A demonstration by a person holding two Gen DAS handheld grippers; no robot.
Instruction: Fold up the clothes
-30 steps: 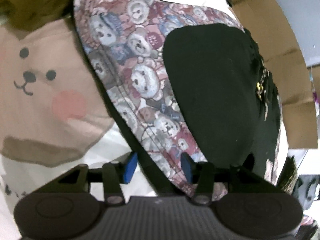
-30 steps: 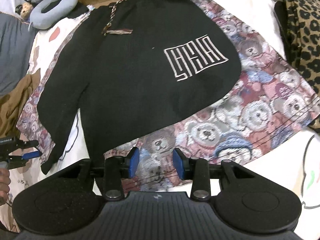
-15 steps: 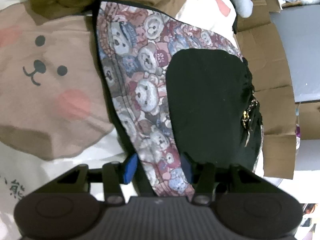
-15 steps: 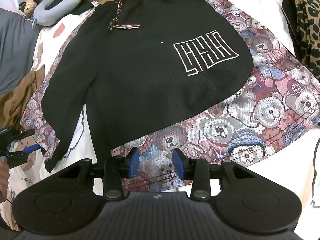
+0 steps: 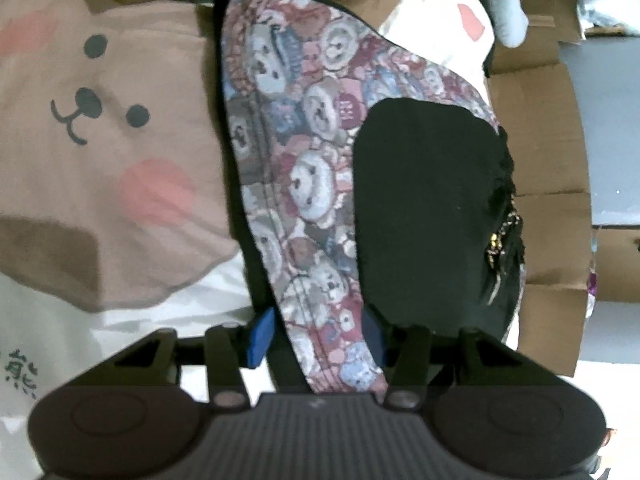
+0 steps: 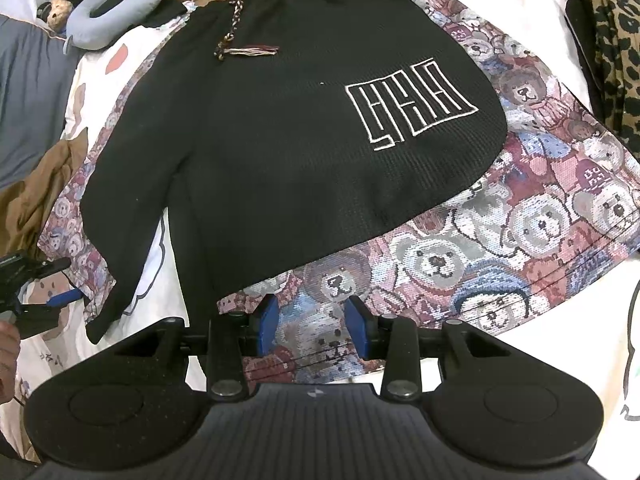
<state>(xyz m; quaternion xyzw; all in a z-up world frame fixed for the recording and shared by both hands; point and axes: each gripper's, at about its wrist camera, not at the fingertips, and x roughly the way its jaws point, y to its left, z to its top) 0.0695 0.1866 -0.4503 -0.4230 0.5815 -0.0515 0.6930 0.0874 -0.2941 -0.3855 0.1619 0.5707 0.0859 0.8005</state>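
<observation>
A black top (image 6: 280, 140) with a white line logo lies flat on a teddy-bear patterned garment (image 6: 520, 248), spread over a white bed sheet. My right gripper (image 6: 312, 326) is open, its blue pads either side of the bear garment's near hem. My left gripper (image 5: 316, 334) is open around the bear garment's (image 5: 304, 168) corner, with the black top (image 5: 424, 208) just to its right. The left gripper also shows in the right wrist view (image 6: 60, 298) at the far left, by the garment's left corner.
A brown bear-face print (image 5: 100, 152) lies left of the garment. Brown clothing (image 6: 36, 196) is bunched at left. A grey neck pillow (image 6: 112, 12) and cardboard (image 5: 552, 184) lie beyond. Leopard-print fabric (image 6: 612, 40) sits at right.
Both grippers have moved closer to the bear garment's edge. The right pads now straddle the near hem; the left pads straddle the corner. The clothes have not shifted.
</observation>
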